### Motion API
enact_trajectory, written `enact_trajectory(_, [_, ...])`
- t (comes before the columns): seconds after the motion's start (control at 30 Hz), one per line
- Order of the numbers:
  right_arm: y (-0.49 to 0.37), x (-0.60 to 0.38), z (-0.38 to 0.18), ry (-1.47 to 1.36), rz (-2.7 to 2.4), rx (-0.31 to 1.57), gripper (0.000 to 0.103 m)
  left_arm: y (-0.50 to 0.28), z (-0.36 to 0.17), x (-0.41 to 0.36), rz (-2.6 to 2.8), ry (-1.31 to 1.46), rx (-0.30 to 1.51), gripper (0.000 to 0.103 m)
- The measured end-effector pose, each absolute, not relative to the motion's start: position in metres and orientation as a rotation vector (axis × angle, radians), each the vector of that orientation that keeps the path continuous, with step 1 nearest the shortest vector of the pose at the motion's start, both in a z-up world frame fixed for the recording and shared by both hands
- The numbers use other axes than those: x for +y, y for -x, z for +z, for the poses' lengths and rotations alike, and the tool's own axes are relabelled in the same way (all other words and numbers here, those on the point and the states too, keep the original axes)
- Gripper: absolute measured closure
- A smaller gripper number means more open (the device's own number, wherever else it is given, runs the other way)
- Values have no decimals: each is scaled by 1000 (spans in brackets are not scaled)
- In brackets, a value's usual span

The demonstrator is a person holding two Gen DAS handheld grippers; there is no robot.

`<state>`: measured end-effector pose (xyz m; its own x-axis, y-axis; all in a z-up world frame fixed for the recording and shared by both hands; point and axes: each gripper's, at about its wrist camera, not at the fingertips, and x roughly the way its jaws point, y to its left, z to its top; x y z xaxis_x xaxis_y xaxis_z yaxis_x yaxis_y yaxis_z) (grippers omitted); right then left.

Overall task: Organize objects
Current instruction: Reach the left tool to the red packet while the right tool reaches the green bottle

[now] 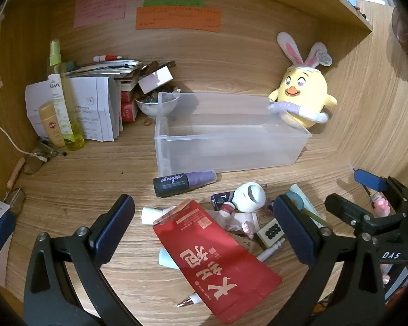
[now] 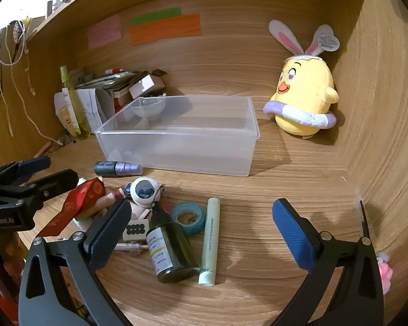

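Step in hand, as I read it: picking the first item; the translucent plastic bin (image 1: 231, 146) looks empty, so sorting has barely begun.

Left to right:
- Left gripper (image 1: 204, 225): fingers spread wide, holding nothing, hovering over the clutter pile. Flat red foil pouch with white lettering (image 1: 217, 260) lies straight between its fingers, on top of other bits.
- Dark bottle with a lilac cap (image 1: 183, 182) lies on its side just in front of the bin, apart from the pile.
- Right gripper (image 2: 201, 225): also released and empty. Between its fingers lie a dark green glass bottle with a white label (image 2: 170, 252), a teal tape roll (image 2: 189, 217) and a pale green tube (image 2: 210, 241), all flat on the wooden desk (image 2: 258, 258).
- Yellow plush chick with bunny ears (image 2: 303, 95) stands far right, behind the bin's corner.

Next move, my guess: the right gripper drops on the green bottle or the tube, closes across the narrow axis, lifts, carries to the bin. The bottle touches the tape roll, so it may drag it.
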<state>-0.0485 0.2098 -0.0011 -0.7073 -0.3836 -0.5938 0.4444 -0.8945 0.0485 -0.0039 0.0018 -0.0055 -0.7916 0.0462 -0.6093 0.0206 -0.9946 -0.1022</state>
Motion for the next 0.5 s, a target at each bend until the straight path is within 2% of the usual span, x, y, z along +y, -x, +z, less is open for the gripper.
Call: enact_trajectory(0.5, [47,204,-3,-839,-2536,152,0,3,-9,4,2941,1024,-171,0])
